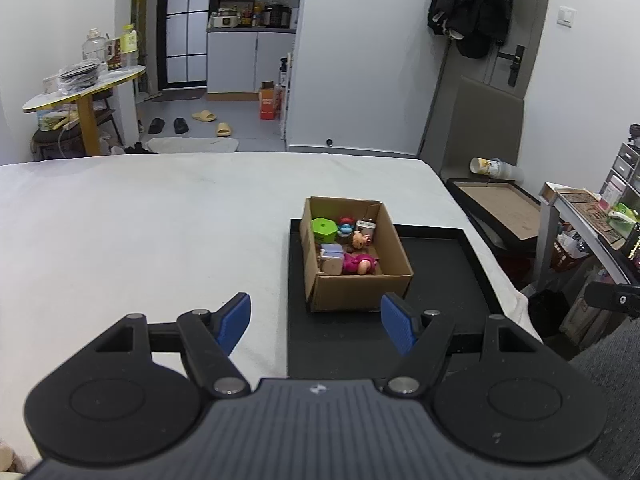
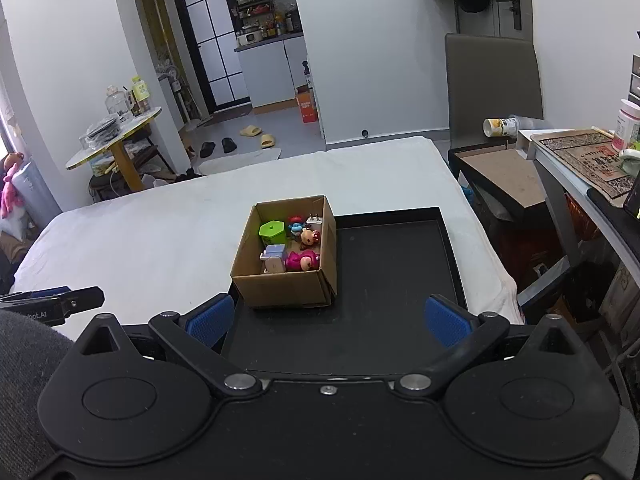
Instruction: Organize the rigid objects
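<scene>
An open cardboard box [image 1: 360, 284] [image 2: 286, 286] stands on the left part of a black tray [image 1: 448, 280] [image 2: 400, 272] on a white-covered table. Inside lie several small toys: a green hexagonal lidded pot [image 1: 324, 229] [image 2: 273, 231], a pink doll [image 1: 358, 264] [image 2: 302, 261], a small brown bear figure [image 1: 359, 240] [image 2: 309, 237], a pale lilac block [image 1: 332, 258] [image 2: 274, 257] and a white charger plug [image 1: 366, 227] [image 2: 315, 222]. My left gripper [image 1: 316, 324] is open and empty, just in front of the box. My right gripper [image 2: 330, 320] is open and empty, over the tray's near edge.
The white table cover [image 1: 140, 232] [image 2: 152, 236] stretches left of the tray. A second tray with a cardboard base [image 1: 500, 208] [image 2: 496, 176] and a tipped cup [image 1: 486, 168] [image 2: 500, 127] sit to the right. A cluttered shelf [image 2: 580, 160] stands at far right.
</scene>
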`<state>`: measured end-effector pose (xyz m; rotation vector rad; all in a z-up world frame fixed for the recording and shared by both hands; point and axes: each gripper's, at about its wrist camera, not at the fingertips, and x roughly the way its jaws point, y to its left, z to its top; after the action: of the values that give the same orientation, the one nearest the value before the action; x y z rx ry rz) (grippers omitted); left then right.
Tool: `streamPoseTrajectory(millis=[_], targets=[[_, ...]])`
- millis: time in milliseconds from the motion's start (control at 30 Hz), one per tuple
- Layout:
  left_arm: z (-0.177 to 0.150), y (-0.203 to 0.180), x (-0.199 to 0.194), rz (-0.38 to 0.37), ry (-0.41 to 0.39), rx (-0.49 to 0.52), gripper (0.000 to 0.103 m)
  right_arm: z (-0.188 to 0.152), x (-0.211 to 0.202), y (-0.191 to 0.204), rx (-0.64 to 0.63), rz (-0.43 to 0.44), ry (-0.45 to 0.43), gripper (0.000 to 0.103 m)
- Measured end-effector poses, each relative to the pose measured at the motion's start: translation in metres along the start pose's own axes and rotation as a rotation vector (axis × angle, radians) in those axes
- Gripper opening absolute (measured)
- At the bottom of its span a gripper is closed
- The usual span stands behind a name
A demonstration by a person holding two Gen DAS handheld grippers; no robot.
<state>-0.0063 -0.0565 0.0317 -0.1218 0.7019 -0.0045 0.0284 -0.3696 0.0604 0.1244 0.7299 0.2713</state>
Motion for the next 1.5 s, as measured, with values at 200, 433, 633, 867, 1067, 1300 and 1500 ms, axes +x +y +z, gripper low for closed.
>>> streamPoseTrajectory(millis=[200, 433, 633, 867, 1067, 1300, 1500], targets=[[-0.001, -0.012, 0.007, -0.026, 0.020, 0.044, 0.071, -0.001, 0.000, 0.001, 0.007, -0.013, -0.004, 0.103], [-0.002, -0.019, 0.012, -0.028, 0.039, 0.067, 0.071, -0.001, 0.003, -0.003, 0.014, -0.023, 0.010, 0.103], [-0.003, -0.017, 0.013, -0.017, 0.049, 0.059, 0.071, -0.004, 0.007, 0.000, 0.004, -0.014, 0.024, 0.103], [-0.003, -0.016, 0.014, -0.023, 0.052, 0.042, 0.071, -0.004, 0.009, 0.003, -0.009, -0.018, 0.025, 0.103], [-0.004, -0.016, 0.014, -0.018, 0.046, 0.041, 0.071, -0.003, 0.009, 0.004, -0.012, -0.017, 0.026, 0.103], [-0.005, -0.016, 0.013, -0.026, 0.036, 0.038, 0.071, -0.003, 0.010, 0.002, -0.005, -0.025, 0.026, 0.103], [-0.004, -0.017, 0.014, -0.028, 0.040, 0.041, 0.071, -0.003, 0.010, 0.001, -0.012, -0.035, 0.022, 0.103]])
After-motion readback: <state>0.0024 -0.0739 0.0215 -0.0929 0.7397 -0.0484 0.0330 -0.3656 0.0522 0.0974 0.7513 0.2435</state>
